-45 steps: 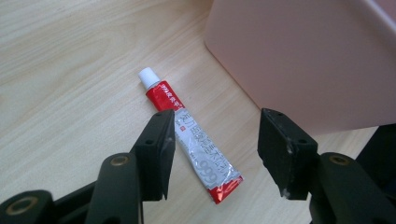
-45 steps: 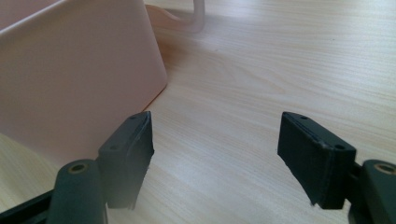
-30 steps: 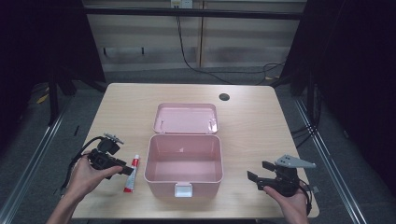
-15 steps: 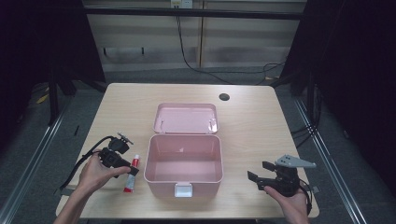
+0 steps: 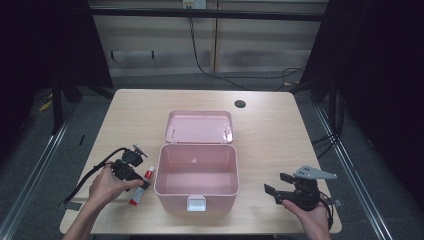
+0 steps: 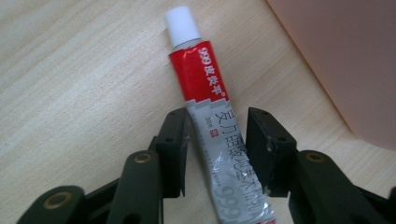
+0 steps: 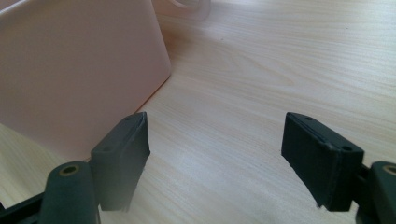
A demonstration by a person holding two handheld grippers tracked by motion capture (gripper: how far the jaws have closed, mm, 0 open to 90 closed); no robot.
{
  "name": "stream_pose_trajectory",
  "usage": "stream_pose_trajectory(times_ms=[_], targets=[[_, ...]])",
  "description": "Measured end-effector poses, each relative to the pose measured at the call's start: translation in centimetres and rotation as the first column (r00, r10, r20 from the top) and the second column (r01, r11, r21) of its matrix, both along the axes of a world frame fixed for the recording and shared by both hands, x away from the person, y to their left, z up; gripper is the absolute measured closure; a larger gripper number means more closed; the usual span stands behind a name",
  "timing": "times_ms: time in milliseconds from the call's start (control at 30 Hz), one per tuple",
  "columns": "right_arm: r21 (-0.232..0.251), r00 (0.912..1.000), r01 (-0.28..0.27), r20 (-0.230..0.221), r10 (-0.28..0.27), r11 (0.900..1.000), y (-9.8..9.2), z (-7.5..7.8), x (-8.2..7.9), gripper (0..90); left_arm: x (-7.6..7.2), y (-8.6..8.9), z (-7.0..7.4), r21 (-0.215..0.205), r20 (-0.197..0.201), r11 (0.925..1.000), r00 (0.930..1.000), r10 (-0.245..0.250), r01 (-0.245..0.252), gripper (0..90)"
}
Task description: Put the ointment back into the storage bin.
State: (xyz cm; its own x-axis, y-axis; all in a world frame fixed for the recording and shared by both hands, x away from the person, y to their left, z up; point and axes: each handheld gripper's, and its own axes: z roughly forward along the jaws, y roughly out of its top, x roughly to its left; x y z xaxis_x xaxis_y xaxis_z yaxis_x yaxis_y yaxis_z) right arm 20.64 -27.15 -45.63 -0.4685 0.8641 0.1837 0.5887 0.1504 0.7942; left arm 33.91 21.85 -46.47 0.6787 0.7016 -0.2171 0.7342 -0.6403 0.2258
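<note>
A red and white tube (image 5: 139,188) with a white cap lies flat on the wooden table (image 5: 130,115), just left of an open pink box (image 5: 159,172). My left gripper (image 5: 143,183) points down over it. In the left gripper view its jaws have just been closing around the tube (image 6: 205,93). The left pad (image 6: 175,140) touches the tube's side, and a sliver of gap shows at the right pad (image 6: 264,144). The left gripper (image 6: 217,116) is open. My right gripper (image 5: 278,184) rests open and holds nothing, right of the box (image 7: 70,60), over bare wood (image 7: 215,126).
The box's lid (image 5: 200,127) lies folded back flat behind it, and a white latch (image 5: 196,203) hangs on its front wall. A round cable hole (image 5: 240,104) sits at the table's far right. The pink box wall (image 6: 336,56) stands close to the right of the tube.
The left hand moved right and down onto the tube, and its jaws narrowed around it. The right hand stayed put.
</note>
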Motion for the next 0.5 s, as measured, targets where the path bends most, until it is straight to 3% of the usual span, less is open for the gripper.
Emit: stream_pose_trajectory(times_ms=[233,500], targets=[[-0.002,1.0000,-0.002,-0.004,0.002,1.000,0.02,-0.05,0.05,23.2,-0.09,-0.19,-0.16,0.021,0.006,0.9996,0.9998,-0.019,0.019,67.3],[-0.007,0.9999,-0.012,-0.010,0.012,1.000,0.16,-0.08,0.07,22.6,-0.27,-0.46,-0.10,0.049,0.027,0.9975,0.9982,-0.053,0.052,69.3]])
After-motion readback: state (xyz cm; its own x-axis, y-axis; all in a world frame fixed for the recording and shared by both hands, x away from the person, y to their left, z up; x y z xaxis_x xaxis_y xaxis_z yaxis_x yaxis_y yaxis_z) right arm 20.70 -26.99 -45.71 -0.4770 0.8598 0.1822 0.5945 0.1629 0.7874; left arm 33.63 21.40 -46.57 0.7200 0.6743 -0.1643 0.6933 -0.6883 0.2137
